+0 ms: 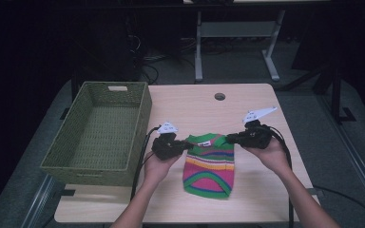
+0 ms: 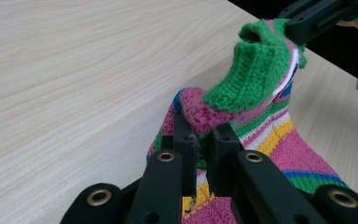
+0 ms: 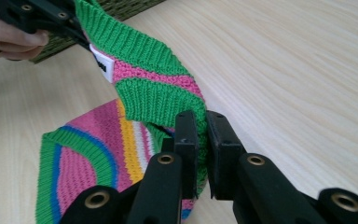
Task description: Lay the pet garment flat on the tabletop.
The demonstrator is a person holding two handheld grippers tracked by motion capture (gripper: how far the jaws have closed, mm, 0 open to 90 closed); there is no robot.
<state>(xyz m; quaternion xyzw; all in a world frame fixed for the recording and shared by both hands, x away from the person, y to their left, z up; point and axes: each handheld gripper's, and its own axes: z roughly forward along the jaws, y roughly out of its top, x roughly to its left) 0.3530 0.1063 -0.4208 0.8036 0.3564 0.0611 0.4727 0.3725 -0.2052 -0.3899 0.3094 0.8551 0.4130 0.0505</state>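
Note:
A small knitted sweater (image 1: 209,164) with pink, green, yellow, white and blue stripes lies on the wooden table (image 1: 247,99), its green collar end lifted. My left gripper (image 1: 186,145) is shut on the sweater's left shoulder (image 2: 200,116). My right gripper (image 1: 229,139) is shut on the right shoulder (image 3: 168,105). The collar with a white label (image 3: 101,63) is stretched between the two grippers. The sweater's lower body rests flat on the table toward the person. In the right gripper view the left gripper (image 3: 81,37) and a hand appear at top left.
A green woven basket (image 1: 100,130) stands at the table's left side, with nothing visible inside. A round cable hole (image 1: 219,96) sits near the table's far edge. Bare tabletop lies beyond and to the right of the sweater. Cables trail from both grippers.

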